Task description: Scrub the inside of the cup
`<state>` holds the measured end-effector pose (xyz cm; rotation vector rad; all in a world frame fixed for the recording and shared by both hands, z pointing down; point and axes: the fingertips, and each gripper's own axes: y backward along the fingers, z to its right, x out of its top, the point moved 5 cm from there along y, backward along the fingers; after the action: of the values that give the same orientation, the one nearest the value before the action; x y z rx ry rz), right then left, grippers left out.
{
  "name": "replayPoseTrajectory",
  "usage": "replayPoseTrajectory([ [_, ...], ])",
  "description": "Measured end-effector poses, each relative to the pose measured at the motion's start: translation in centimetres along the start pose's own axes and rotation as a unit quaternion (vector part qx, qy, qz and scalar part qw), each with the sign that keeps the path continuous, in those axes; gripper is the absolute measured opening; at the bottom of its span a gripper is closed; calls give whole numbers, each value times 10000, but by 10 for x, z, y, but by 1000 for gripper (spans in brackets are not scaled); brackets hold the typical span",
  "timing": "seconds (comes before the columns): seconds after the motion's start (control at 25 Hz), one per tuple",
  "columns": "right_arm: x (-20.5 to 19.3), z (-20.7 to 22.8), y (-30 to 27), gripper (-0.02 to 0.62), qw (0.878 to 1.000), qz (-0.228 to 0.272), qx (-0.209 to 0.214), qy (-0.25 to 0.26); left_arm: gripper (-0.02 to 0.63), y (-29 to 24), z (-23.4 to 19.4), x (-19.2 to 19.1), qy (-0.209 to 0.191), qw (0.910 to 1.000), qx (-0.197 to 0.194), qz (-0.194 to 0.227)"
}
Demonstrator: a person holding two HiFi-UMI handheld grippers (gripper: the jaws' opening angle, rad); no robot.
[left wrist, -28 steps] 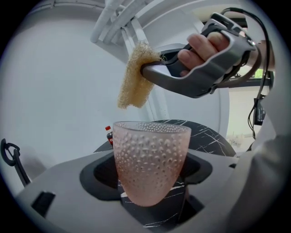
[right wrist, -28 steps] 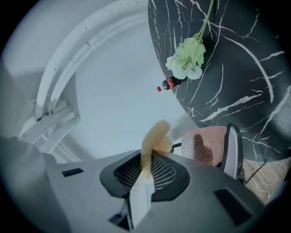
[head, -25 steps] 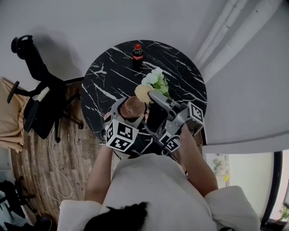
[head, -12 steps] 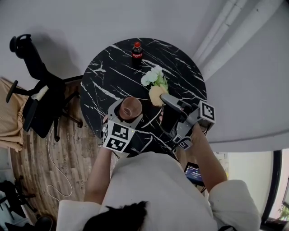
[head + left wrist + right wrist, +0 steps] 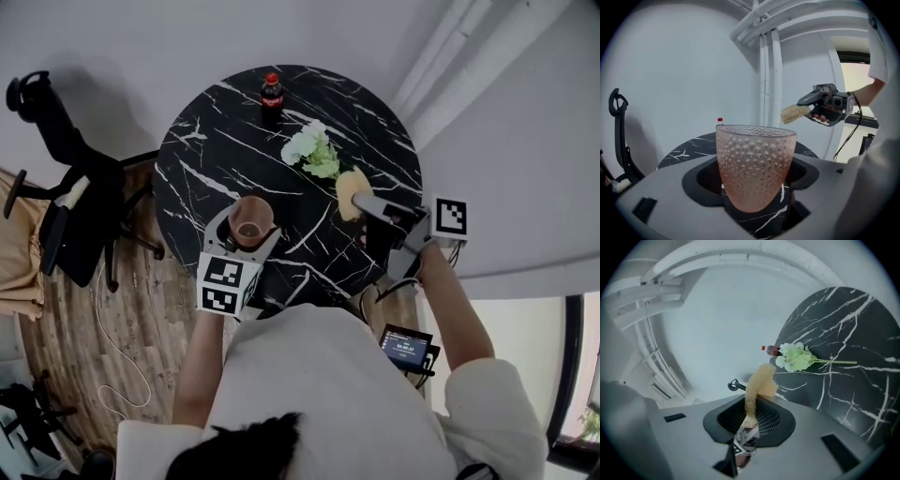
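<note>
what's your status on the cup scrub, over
Left claw shut on pink dimpled cup, upright. Right claw shut on scrub sponge, outside the cup. Flower sprig lies on table near sponge, not between the two.

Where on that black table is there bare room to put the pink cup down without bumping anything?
The widest bare patch of the table is its left side, between the bottle at the far edge and the cup. A smaller one lies far right, beyond the flowers. It is crowded right of centre, where flowers and scrubber nearly meet.
</note>
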<state>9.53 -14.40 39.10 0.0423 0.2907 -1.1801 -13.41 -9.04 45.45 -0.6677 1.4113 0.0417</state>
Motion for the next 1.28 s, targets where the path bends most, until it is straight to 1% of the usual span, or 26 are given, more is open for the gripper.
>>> replayPoseTrajectory([
  [0.08, 0, 3, 1, 58, 9989, -163, -238, 377, 371, 0, 0, -1, 55, 10000, 42, 8],
  [0.16, 1, 7, 4, 58, 9967, -258, -417, 646, 371, -2, 4, -2, 87, 10000, 8, 2],
  [0.24, 3, 15, 9, 58, 9922, -314, -730, 957, 371, -2, 8, -5, 94, 9999, -28, -32],
  [0.32, 5, 23, 14, 58, 9819, -415, -1237, 1374, 371, -3, 11, -7, 108, 9999, -52, -38],
  [0.44, 0, 34, 16, 58, 9564, -665, -1971, 2051, 371, -1, 13, -9, 227, 9997, -73, -8],
  [0.48, -2, 37, 16, 58, 9495, -719, -2124, 2195, 371, -1, 13, -9, 313, 9995, -72, 7],
  [0.6, -3, 47, 13, 58, 9354, -760, -2408, 2474, 371, -1, 13, -12, 638, 9979, -55, 88],
  [0.64, -3, 50, 11, 58, 9258, -814, -2542, 2677, 371, -1, 13, -13, 726, 9973, -33, 107],
  [0.68, -4, 54, 9, 58, 9111, -924, -2708, 2966, 371, -1, 12, -14, 787, 9968, 1, 110],
  [0.72, -7, 59, 5, 58, 8919, -1094, -2882, 3310, 371, 0, 12, -16, 814, 9966, 41, 98],
  [0.8, -16, 69, -2, 58, 8467, -1520, -3184, 3984, 371, 1, 14, -19, 810, 9967, 82, 45],
  [0.84, -20, 73, -6, 58, 8272, -1700, -3290, 4227, 371, 1, 15, -22, 817, 9966, 80, 19],
  [0.88, -23, 77, -10, 58, 8123, -1833, -3375, 4389, 371, 1, 16, -24, 845, 9964, 79, -1],
  [1.0, -27, 90, -19, 58, 7775, -2117, -3599, 4702, 371, 3, 16, -28, 974, 9952, 125, -4],
  [1.12, -32, 101, -25, 58, 7435, -2432, -3734, 4986, 371, 6, 13, -27, 1027, 9946, 162, 34],
  [1.2, -35, 110, -27, 58, 7246, -2516, -3889, 5103, 371, 8, 12, -28, 1058, 9942, 174, 29],
  [1.28, -35, 118, -28, 58, 7017, -2578, -4079, 5241, 371, 10, 11, -30, 1101, 9937, 199, 25],
])
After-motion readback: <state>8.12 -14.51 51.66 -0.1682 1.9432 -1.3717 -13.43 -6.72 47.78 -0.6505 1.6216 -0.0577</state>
